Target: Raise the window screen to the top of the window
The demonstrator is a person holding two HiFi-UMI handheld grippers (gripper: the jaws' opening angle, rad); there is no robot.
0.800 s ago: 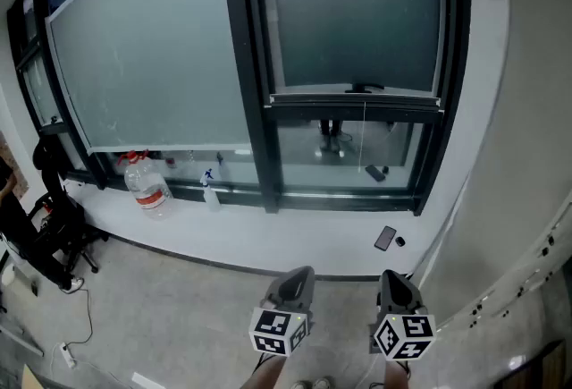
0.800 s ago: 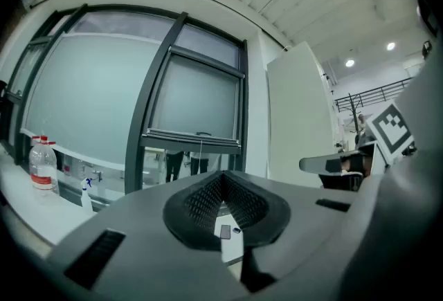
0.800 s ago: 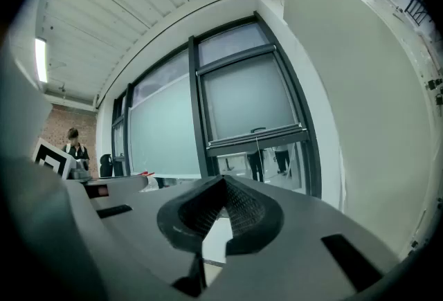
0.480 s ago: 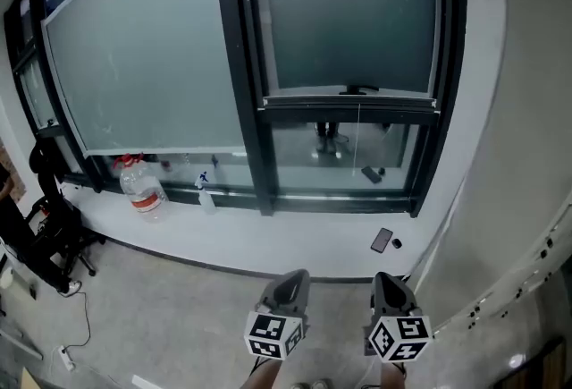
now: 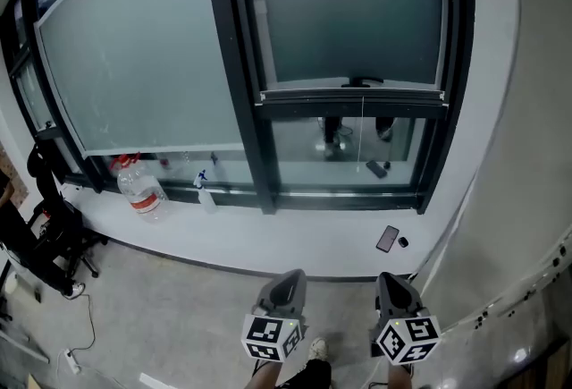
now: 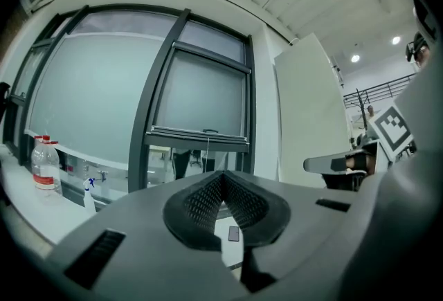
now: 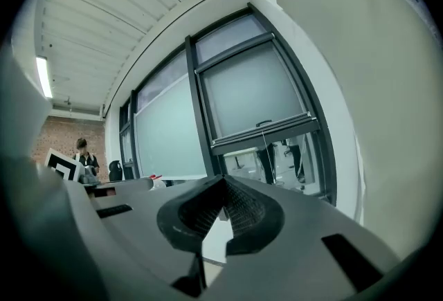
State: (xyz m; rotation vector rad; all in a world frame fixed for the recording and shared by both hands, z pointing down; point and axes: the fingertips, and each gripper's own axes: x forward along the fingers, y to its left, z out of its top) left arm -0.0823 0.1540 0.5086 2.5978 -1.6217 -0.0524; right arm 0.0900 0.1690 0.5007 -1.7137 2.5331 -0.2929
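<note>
Hardly anything has shifted since the earlier frames: the window screen still covers the right window down to its bottom bar, with clear glass from there to the windowsill. Both the left tool and the right tool stay low, well short of the windowsill, each with jaws together on nothing. A phone lies near the windowsill's right end.

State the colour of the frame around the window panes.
Black. The window frame shows best in the head view.
</note>
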